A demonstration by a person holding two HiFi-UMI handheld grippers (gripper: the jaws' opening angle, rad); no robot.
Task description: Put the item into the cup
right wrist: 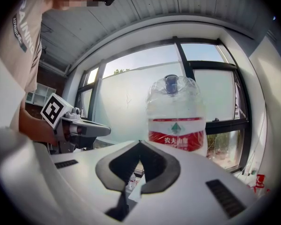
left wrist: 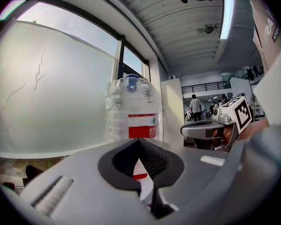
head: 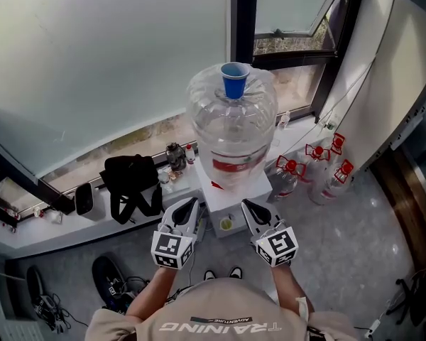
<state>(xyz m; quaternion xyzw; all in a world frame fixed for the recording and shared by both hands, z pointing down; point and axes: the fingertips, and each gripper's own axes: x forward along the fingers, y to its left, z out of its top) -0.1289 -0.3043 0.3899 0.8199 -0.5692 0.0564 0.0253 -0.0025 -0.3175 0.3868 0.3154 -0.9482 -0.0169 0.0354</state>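
Observation:
A blue cup [head: 235, 79] sits upside-up on the neck of a big clear water jug [head: 232, 126], which stands on a white base [head: 252, 190]. A small yellowish round thing [head: 227, 224] lies on that base's front ledge. My left gripper [head: 191, 204] and right gripper [head: 248, 205] hover side by side just in front of the base, both shut and holding nothing. The left gripper view shows its jaws [left wrist: 139, 140] closed tip to tip, with the jug [left wrist: 130, 114] and cup [left wrist: 131, 82] beyond. In the right gripper view, the closed jaws [right wrist: 140, 143] point at the jug [right wrist: 177, 121].
A black bag [head: 131, 180] and small bottles [head: 176, 155] rest on the window ledge to the left. Red-capped plastic jugs [head: 319, 169] stand on the floor to the right. Dark shoes [head: 110, 279] lie at lower left. Windows close off the far side.

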